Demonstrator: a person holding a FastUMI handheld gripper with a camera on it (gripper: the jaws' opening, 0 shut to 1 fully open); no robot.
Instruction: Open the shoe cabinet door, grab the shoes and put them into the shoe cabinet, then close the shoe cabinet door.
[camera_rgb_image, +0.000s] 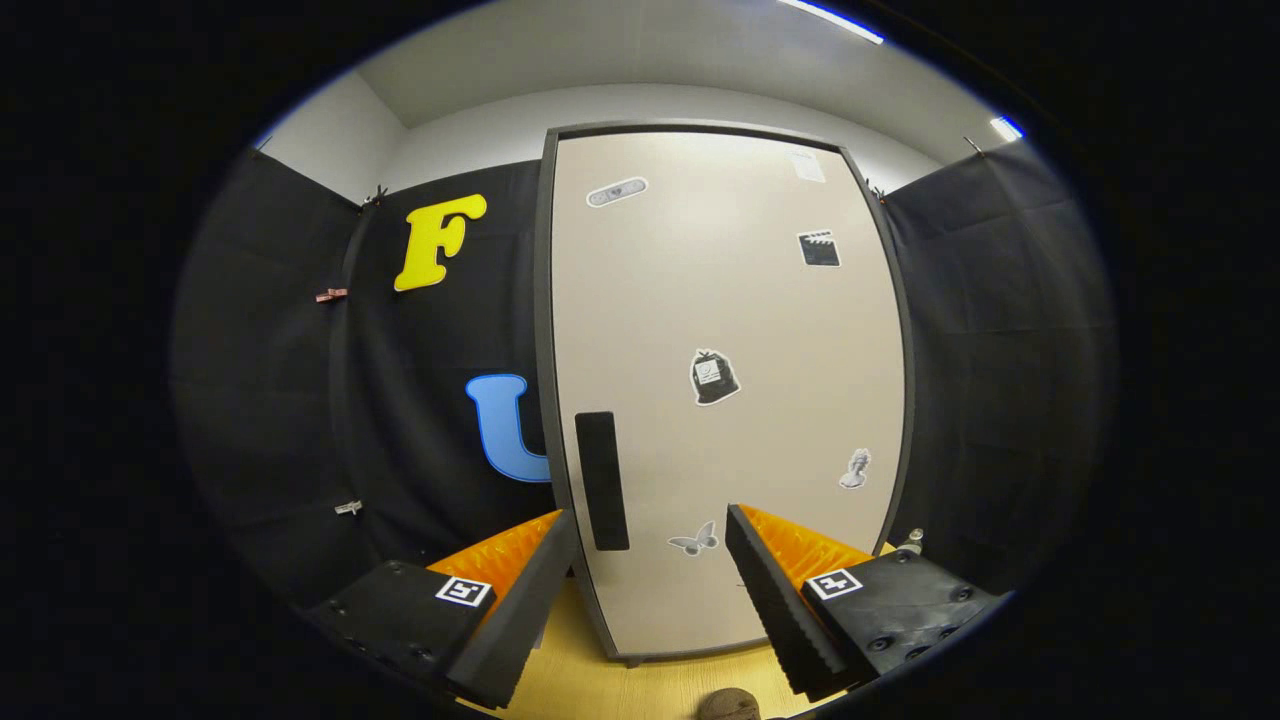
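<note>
1. Black cloth (1000, 330) hangs behind and to both sides of a tall shoe cabinet (720, 620), which stands on a pale wooden floor (640, 690).
2. The gripper (650, 530) points at the lower part of the cabinet, its two fingers spread wide apart and holding nothing.
3. Between the fingers sits the lower part of the cabinet door (720, 300), which is closed and flush in its dark frame.
4. A dark upright handle (601, 480) is set near the door's left edge, just ahead of the left finger (520, 600) and slightly inside its tip; whether the finger touches the door cannot be told.
5. The right finger (775, 590) lies toward the door's lower right part.
6. A butterfly sticker (694, 541) sits on the door between the two fingertips.
7. Further up the door are a bag-shaped sticker (714, 377), a small bust sticker (855, 469) near the right edge, a clapperboard sticker (818, 248) and an oblong sticker (616, 191) near the top.
8. On the floor, nearer than the cabinet and between the fingers, the rounded brown top of an object (728, 705) shows; what it is cannot be told.
9. Two small clips (331, 295) are pinned to the cloth left of the cabinet.
</note>
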